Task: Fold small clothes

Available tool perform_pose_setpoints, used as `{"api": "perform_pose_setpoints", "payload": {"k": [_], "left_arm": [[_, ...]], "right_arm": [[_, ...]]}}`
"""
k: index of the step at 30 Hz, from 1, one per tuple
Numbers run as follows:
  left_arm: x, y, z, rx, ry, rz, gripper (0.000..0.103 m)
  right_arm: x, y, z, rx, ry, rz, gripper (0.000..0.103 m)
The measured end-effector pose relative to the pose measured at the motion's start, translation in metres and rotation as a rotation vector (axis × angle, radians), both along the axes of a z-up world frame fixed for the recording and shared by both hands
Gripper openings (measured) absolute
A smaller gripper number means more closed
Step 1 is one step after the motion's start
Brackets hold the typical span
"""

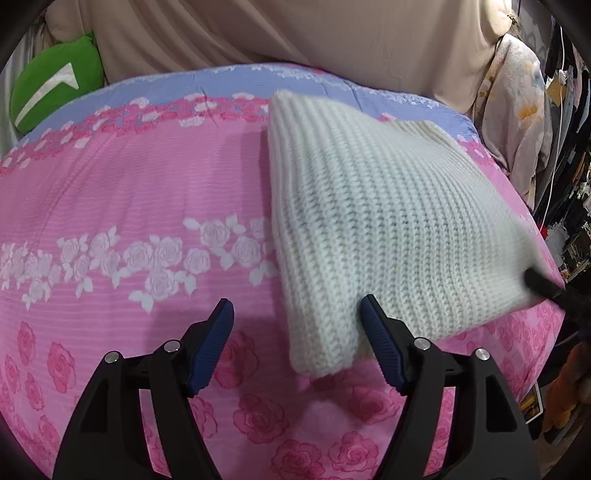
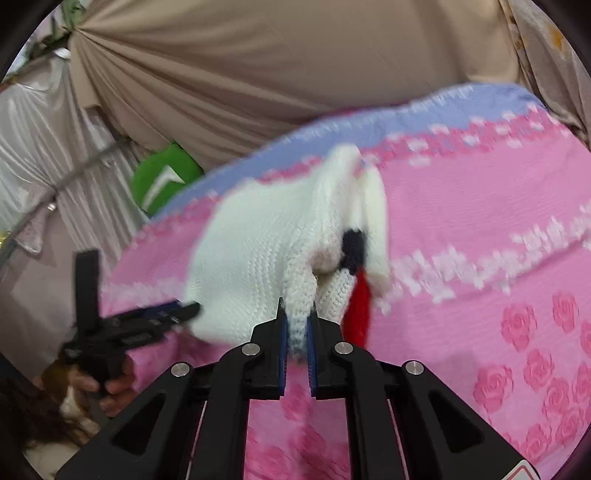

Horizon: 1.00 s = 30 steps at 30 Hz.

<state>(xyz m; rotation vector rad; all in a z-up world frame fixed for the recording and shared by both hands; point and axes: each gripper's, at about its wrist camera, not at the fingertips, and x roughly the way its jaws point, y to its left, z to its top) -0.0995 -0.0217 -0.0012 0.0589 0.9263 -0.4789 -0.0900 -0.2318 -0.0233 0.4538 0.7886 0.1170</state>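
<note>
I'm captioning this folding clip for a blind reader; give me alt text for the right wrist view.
The right gripper has its blue-padded fingers shut on an edge of a white knitted garment with navy and red trim, which lies on a pink rose-patterned bedspread. At left, a hand holds the left gripper by the garment's other end.

We see the sweater (image 1: 388, 221) lying on the bedspread (image 1: 129, 192), toward its right side. A cushion (image 1: 55, 81) sits behind the bedspread's far left corner, and a curtain (image 1: 277, 33) hangs behind the bed. Hanging clothes (image 1: 517, 110) stand to the right.
</note>
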Motion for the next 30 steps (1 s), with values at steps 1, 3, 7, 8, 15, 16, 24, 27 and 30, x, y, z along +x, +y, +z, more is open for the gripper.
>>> {"api": "perform_pose_setpoints", "payload": {"k": [1,3,7,8,15,16,24,27,30], "left_arm": [[0.001,0.000,-0.004,0.000,0.011,0.002,0.072],[0.002,0.001,-0.008,-0.005,0.019,0.012,0.075],[-0.001,0.005,0.011,-0.058,-0.002,-0.009,0.079],[-0.001,0.007,0.019,-0.082,-0.020,-0.020,0.088],[0.038,-0.006,0.043,-0.176,-0.052,-0.035,0.098],[0.048,-0.010,0.037,-0.173,-0.024,-0.041,0.098],[0.087,-0.033,-0.005,-0.278,0.170,-0.093,0.098],[0.093,-0.039,-0.005,-0.320,0.191,-0.107,0.098],[0.096,-0.045,-0.002,-0.315,0.196,-0.113,0.094]], "right_arm": [[0.004,0.001,-0.014,0.014,0.035,0.005,0.007],[0.005,-0.001,-0.022,0.078,0.028,0.011,0.006],[0.003,-0.008,0.005,0.067,-0.008,-0.015,0.020],[0.003,-0.011,0.014,0.056,-0.032,-0.029,0.033],[0.048,-0.038,0.016,0.058,-0.025,-0.112,0.082],[0.059,-0.041,0.007,0.090,0.010,-0.105,0.082],[0.098,-0.028,-0.016,0.196,0.059,-0.047,0.086],[0.104,-0.027,-0.015,0.193,0.053,-0.039,0.086],[0.108,-0.025,-0.014,0.203,0.050,-0.025,0.070]]}}
